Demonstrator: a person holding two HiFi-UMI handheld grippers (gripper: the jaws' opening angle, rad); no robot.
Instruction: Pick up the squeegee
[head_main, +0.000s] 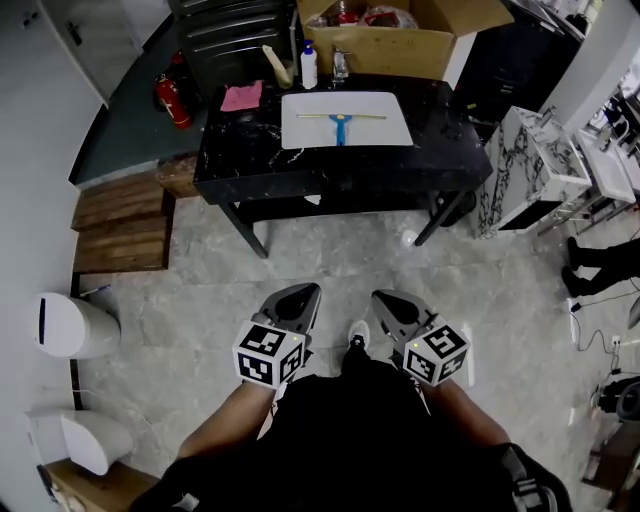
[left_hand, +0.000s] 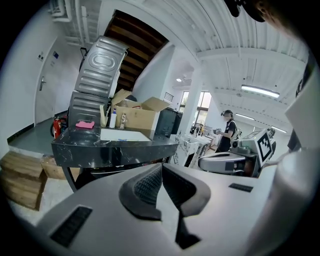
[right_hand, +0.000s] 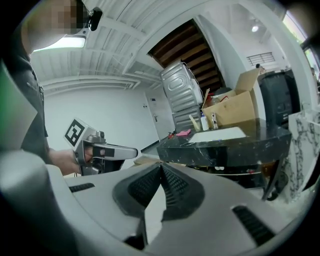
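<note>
Nothing is picked up yet: the left gripper (head_main: 303, 295) and right gripper (head_main: 387, 300) are held closed and empty, and the squeegee (head_main: 341, 121) is seen well ahead of them, on the table (head_main: 240, 160), still to be reached.

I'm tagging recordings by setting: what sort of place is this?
Likely a workshop or lab rather than a home: a black marble-patterned table, an open cardboard box and a red fire extinguisher.
</note>
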